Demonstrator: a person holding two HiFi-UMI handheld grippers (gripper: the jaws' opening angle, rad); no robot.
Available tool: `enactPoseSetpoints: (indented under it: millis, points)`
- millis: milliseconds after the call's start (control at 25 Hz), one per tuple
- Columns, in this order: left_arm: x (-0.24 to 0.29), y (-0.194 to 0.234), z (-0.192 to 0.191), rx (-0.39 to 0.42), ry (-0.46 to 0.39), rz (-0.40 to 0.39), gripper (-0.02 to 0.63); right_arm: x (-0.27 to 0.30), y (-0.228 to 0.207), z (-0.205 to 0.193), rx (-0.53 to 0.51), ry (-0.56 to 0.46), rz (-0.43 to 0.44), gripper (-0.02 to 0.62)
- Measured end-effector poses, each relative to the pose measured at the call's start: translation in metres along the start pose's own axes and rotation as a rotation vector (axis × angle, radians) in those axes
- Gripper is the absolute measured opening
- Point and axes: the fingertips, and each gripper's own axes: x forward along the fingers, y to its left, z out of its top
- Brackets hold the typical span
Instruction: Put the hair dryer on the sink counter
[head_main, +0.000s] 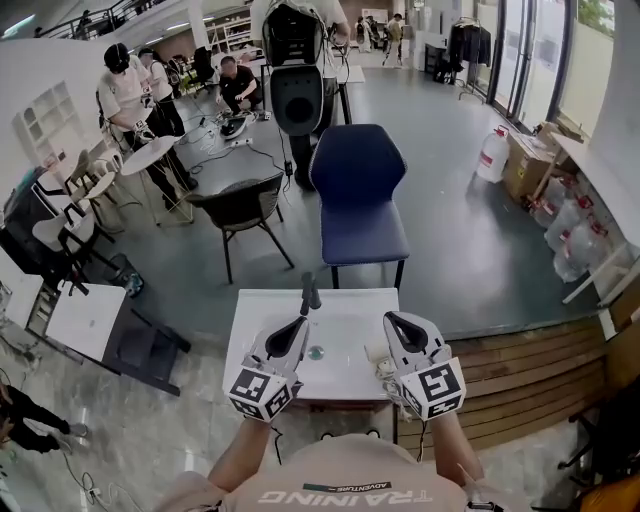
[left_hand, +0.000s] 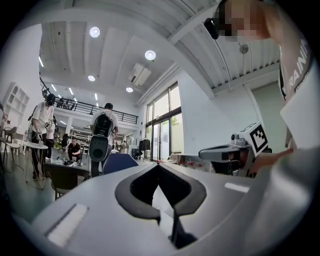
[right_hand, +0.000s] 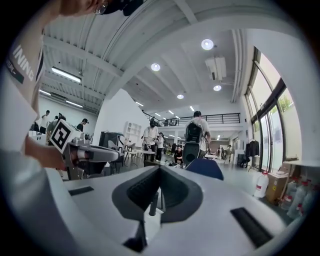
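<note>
Head view: two grippers poised over a glossy white rectangular sink counter (head_main: 258, 312).
Grey plastic left gripper (head_main: 300, 325) and right gripper (head_main: 393, 320), black rubbery pads, each with jaws pressed together, empty; slim dark faucet (head_main: 309, 293) upright behind the oval basin (head_main: 335, 345); hair dryer's whereabouts I cannot tell.

The near edge of the sink counter (head_main: 250, 320), at 6 o'clock, is hidden behind the left gripper (head_main: 298, 325) and the right gripper (head_main: 393, 320); the person's shirt (head_main: 335, 478) is cut off by the bottom edge; the people (head_main: 125, 85) at 11 o'clock are too small to tell apart.
</note>
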Motion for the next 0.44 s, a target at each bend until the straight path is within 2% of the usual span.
enactPoseSetpoints:
  millis: [440]
  points:
    - [-0.0001, 0.0084, -0.0060, -0.002, 0.002, 0.007, 0.007, 0.0057, -0.0010, -0.0072, 0.011, 0.008, 0.009, 0.006]
